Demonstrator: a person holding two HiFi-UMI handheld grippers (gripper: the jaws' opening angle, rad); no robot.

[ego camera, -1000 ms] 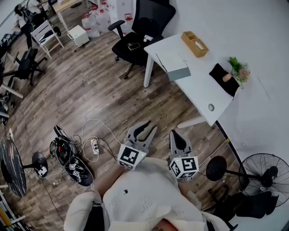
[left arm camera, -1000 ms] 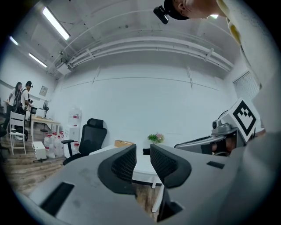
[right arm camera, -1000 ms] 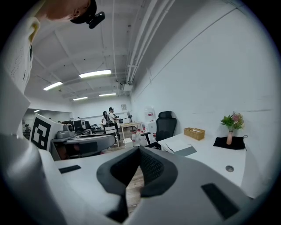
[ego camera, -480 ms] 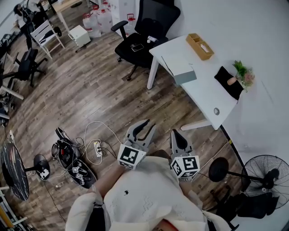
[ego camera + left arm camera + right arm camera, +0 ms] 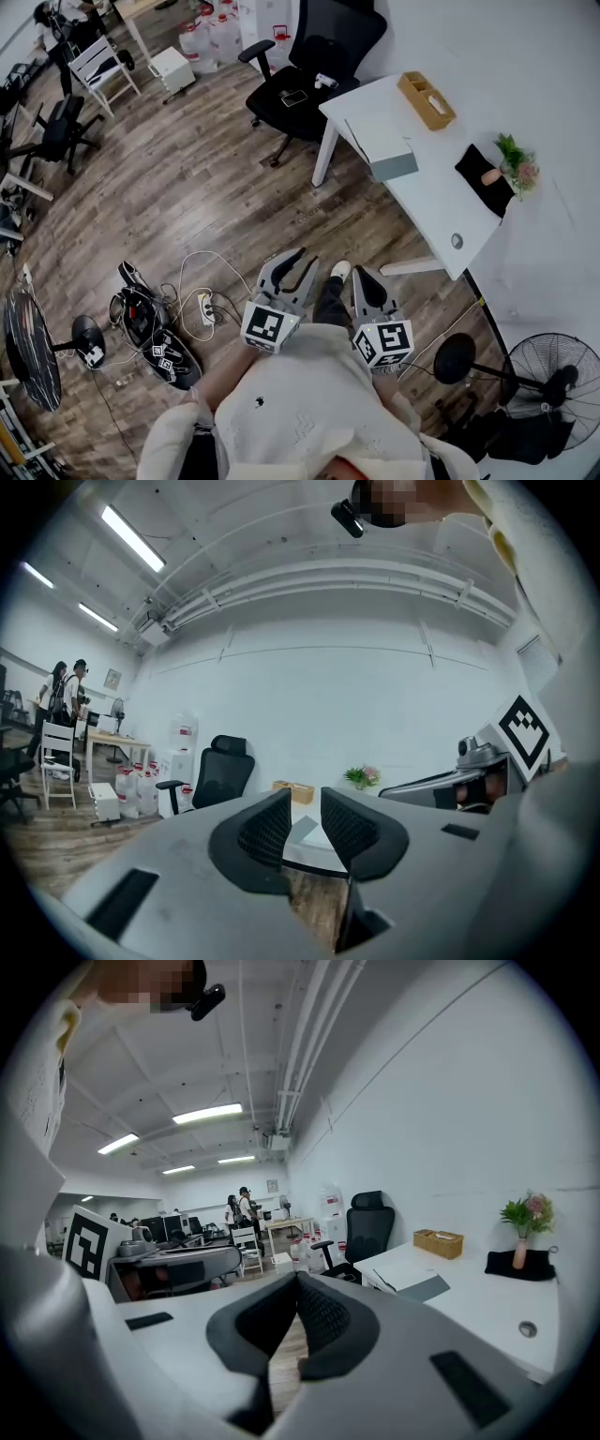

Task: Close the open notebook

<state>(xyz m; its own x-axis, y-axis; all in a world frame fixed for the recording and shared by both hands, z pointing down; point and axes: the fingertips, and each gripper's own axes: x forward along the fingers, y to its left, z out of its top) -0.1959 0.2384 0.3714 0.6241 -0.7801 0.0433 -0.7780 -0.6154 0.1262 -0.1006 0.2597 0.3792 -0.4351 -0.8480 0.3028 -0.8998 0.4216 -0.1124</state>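
A black office chair (image 5: pixel 305 66) stands beside the white tabletop (image 5: pixel 427 206), which carries a wooden box (image 5: pixel 427 100) and a small plant (image 5: pixel 517 167), while cables (image 5: pixel 202 281) sprawl across the floor (image 5: pixel 187 178).

Notebook (image 5: pixel 380 148), open, pale pages up, grey cover showing, flat at the desk's (image 5: pixel 441 202) left edge, far right
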